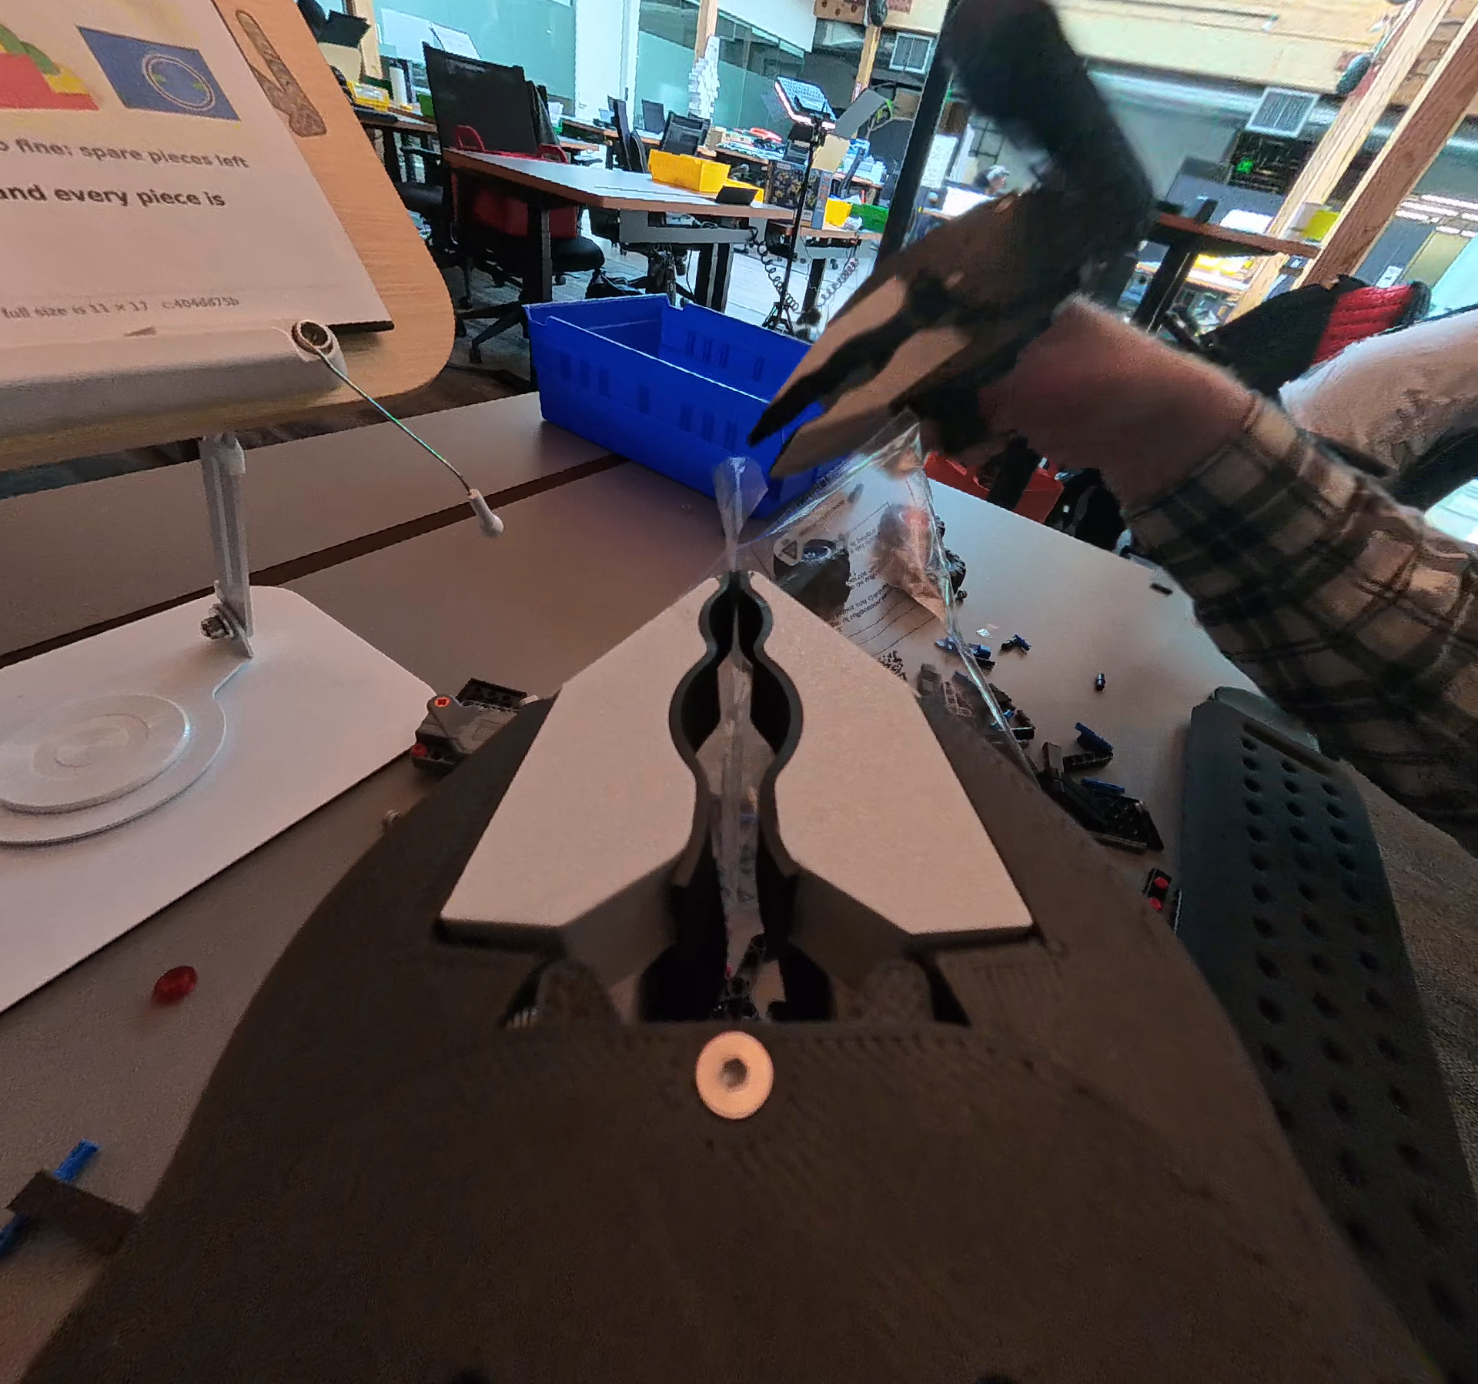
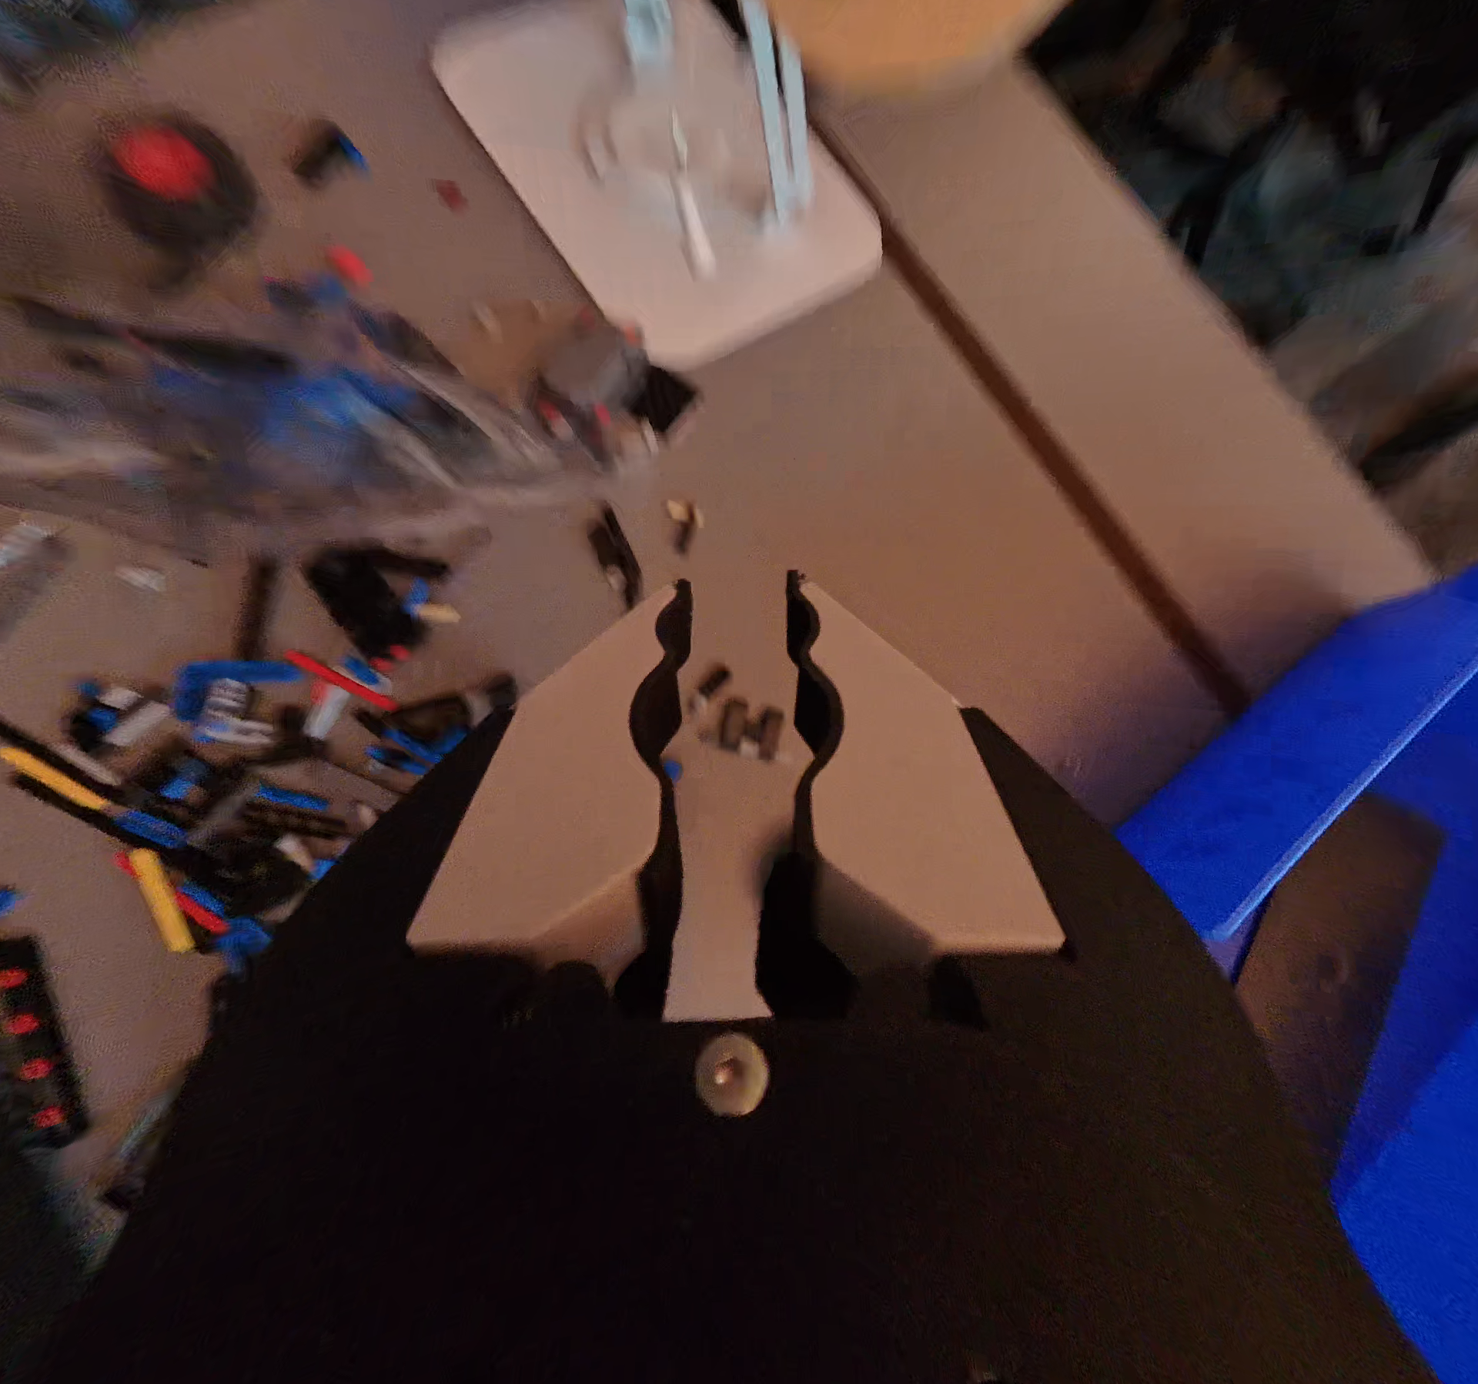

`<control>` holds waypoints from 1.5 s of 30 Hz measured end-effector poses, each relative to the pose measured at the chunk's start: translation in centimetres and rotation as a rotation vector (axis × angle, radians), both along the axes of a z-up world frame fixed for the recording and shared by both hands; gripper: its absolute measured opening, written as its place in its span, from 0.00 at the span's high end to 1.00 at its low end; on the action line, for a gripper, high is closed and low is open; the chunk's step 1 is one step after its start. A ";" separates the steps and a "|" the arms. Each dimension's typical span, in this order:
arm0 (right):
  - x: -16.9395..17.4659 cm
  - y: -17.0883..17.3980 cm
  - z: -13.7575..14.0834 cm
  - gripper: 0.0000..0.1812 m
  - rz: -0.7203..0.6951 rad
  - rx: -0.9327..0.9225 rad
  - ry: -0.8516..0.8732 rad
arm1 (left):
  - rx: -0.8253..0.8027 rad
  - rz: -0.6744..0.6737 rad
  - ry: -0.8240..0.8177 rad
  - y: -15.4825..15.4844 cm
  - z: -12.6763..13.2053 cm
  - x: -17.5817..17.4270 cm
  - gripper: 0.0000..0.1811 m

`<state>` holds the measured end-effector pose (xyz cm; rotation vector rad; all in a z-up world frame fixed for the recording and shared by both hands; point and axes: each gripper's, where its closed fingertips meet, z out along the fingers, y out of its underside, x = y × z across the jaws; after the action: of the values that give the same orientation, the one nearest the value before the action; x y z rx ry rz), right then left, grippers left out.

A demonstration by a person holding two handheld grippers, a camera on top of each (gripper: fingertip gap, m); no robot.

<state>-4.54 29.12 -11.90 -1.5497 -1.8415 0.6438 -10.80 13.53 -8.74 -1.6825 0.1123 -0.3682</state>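
Observation:
My left gripper (image 1: pixel 734 584) is shut on a clear plastic bag (image 1: pixel 868 546) that holds small dark pieces; the film runs between its fingers and out past the tips. In the left wrist view my right gripper (image 1: pixel 772 448) hangs in the air above the bag's top edge, held by a hand in a plaid sleeve (image 1: pixel 1312 586), its jaws slightly apart. In the blurred right wrist view my right gripper (image 2: pixel 740 582) is open and empty above the table. Small dark pieces (image 2: pixel 740 722) lie below its gap. The bag (image 2: pixel 264 434) shows as a blur to the left.
A blue bin (image 1: pixel 640 370) stands behind the bag and shows at the right of the right wrist view (image 2: pixel 1360 786). A white stand base (image 1: pixel 160 746) carries a tilted instruction board (image 1: pixel 176 146). Loose blue, black, red and yellow pieces (image 2: pixel 240 770) are scattered on the table. A black perforated chair back (image 1: pixel 1312 946) is at right. Left tips to right tips: about 20 cm.

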 end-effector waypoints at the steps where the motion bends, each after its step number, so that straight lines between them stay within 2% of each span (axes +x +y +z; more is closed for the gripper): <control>1: 0.3 1.1 -2.6 0.86 -0.035 0.001 -0.079 | 0.000 0.000 0.003 0.0 0.0 0.0 1.00; 3: 1.1 2.2 -7.4 0.81 -0.075 -0.022 -0.228 | 0.001 -0.001 0.009 0.0 0.0 0.1 1.00; 6: 1.7 3.4 -11.7 0.83 -0.124 -0.052 -0.344 | -0.004 0.001 0.007 0.0 -0.1 0.0 1.00; 8: 2.0 3.6 -13.3 0.83 -0.141 -0.085 -0.385 | -0.007 0.000 0.005 0.1 -0.3 0.0 1.00; 10: 1.7 2.8 -13.6 0.87 -0.115 -0.152 -0.365 | -0.010 -0.002 0.008 0.1 -0.3 0.0 1.00; 12: 1.9 2.7 -13.8 0.87 -0.104 -0.137 -0.378 | -0.010 -0.005 0.013 0.1 -0.3 0.2 1.00; 20: 2.4 0.5 -13.2 0.87 -0.037 -0.168 -0.357 | -0.014 0.000 0.014 0.1 -0.5 0.1 1.00; 24: 3.0 -2.8 -13.0 0.85 0.090 -0.180 -0.419 | -0.001 0.013 0.008 0.0 -0.1 -0.3 1.00; 25: 2.2 -3.0 -12.6 0.83 0.099 -0.151 -0.394 | 0.001 0.014 0.008 0.0 -0.1 -0.3 1.00; 28: -1.4 -3.3 -10.7 0.87 0.108 -0.136 -0.241 | 0.003 0.017 0.008 0.0 -0.1 -0.4 1.00; 31: -3.5 -3.3 -12.0 0.86 0.122 -0.100 -0.261 | 0.005 0.020 0.006 -0.1 0.0 -0.6 1.00; 33: -4.3 -3.5 -13.5 0.86 0.133 -0.099 -0.309 | 0.008 0.023 0.003 -0.2 0.0 -0.8 1.00; 34: -4.6 -3.8 -13.9 0.89 0.145 -0.102 -0.311 | 0.008 0.024 0.002 -0.2 0.0 -0.9 1.00; 35: -5.0 -4.0 -13.9 0.93 0.151 -0.108 -0.294 | 0.007 0.025 0.000 -0.2 0.0 -0.9 1.00; 39: -4.4 -4.4 -13.6 0.93 0.165 -0.108 -0.288 | 0.006 0.025 -0.004 -0.2 0.0 -1.0 1.00; 42: -2.8 -4.1 -11.3 0.93 0.142 -0.115 -0.237 | 0.011 0.024 0.000 -0.2 0.1 -0.9 1.00; 45: -0.7 -3.2 -6.1 0.93 0.106 -0.082 -0.119 | 0.011 0.022 -0.001 -0.2 0.1 -0.7 1.00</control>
<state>-5.22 25.90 -18.00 -1.5810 -2.0203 0.6963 -11.52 13.37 -8.60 -1.6715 0.0951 -0.3515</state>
